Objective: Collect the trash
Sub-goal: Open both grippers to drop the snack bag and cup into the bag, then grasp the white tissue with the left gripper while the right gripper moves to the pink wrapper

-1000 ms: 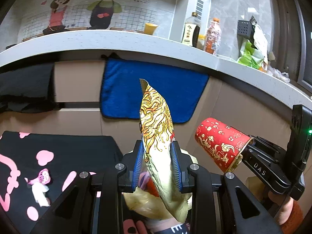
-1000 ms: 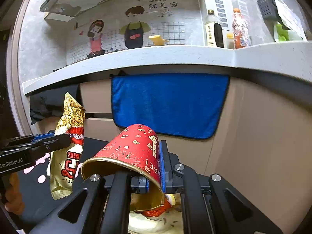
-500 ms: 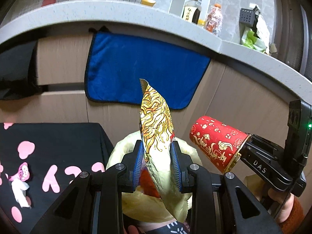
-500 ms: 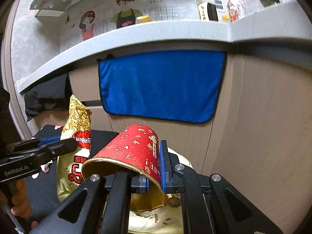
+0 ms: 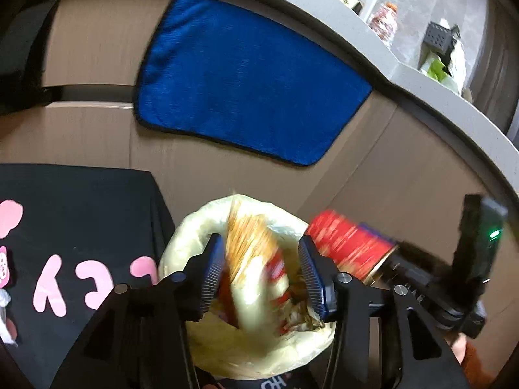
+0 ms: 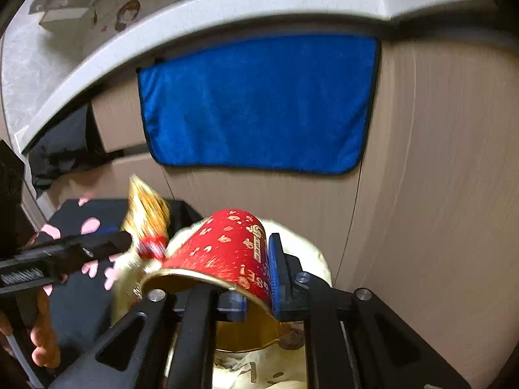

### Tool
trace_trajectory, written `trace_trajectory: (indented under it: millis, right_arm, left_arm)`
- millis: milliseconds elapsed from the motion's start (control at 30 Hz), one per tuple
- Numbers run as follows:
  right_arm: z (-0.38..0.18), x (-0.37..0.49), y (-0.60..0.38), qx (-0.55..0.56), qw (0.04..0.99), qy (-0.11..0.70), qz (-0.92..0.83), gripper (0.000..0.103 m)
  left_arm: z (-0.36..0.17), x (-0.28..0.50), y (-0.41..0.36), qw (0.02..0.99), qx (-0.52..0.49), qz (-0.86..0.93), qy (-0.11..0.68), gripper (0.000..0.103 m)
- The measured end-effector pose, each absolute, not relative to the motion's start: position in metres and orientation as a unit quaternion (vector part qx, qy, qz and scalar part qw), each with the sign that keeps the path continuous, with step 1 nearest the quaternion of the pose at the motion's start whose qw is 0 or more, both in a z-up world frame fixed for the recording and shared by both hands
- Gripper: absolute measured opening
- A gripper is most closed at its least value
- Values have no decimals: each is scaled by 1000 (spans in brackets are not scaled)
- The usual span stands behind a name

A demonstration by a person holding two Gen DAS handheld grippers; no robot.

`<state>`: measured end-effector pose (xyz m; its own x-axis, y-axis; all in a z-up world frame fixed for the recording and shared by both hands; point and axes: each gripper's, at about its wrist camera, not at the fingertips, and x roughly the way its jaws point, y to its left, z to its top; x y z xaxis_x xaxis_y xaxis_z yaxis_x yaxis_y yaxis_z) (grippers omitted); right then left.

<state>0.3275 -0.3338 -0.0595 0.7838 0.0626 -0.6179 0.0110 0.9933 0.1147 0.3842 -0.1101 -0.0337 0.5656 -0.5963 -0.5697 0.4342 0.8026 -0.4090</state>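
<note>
The left hand-held gripper (image 5: 261,275) has its jaws spread apart, and the gold snack wrapper (image 5: 249,259) sits blurred between them, touching neither pad clearly (whether it is falling cannot be told). It hangs over the open mouth of the pale yellow trash bag (image 5: 201,223), just off the black bench's (image 5: 81,201) right edge. The right hand-held gripper (image 6: 256,278) is clamped on the rim wall of the red paper cup (image 6: 223,249), tilted above the same bag (image 6: 311,249)
</note>
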Motion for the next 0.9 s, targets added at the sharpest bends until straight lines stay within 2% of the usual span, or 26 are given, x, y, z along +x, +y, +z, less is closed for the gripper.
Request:
trace_trajectory:
  millis: [33, 167, 300, 700, 900]
  right_arm:
    - [-66, 331, -333, 54, 937, 344, 13, 34]
    - [-82, 332, -328, 53, 927, 372, 8, 38]
    - [-80, 327, -323, 46, 926, 374, 3, 47]
    - [-44, 301, -278, 46, 949, 309, 36, 48]
    - [-32, 303, -230, 26, 955, 286, 75, 48]
  left_arm:
    - [-34, 385, -106, 879, -112, -288, 364, 49]
    - [-33, 384, -82, 882, -129, -260, 371, 49]
    - [-32, 379, -54, 889, -139, -230, 371, 49]
    - [-44, 347, 55, 917, -148, -124, 348, 49]
    - [-53, 334, 120, 919, -186, -67, 340, 49]
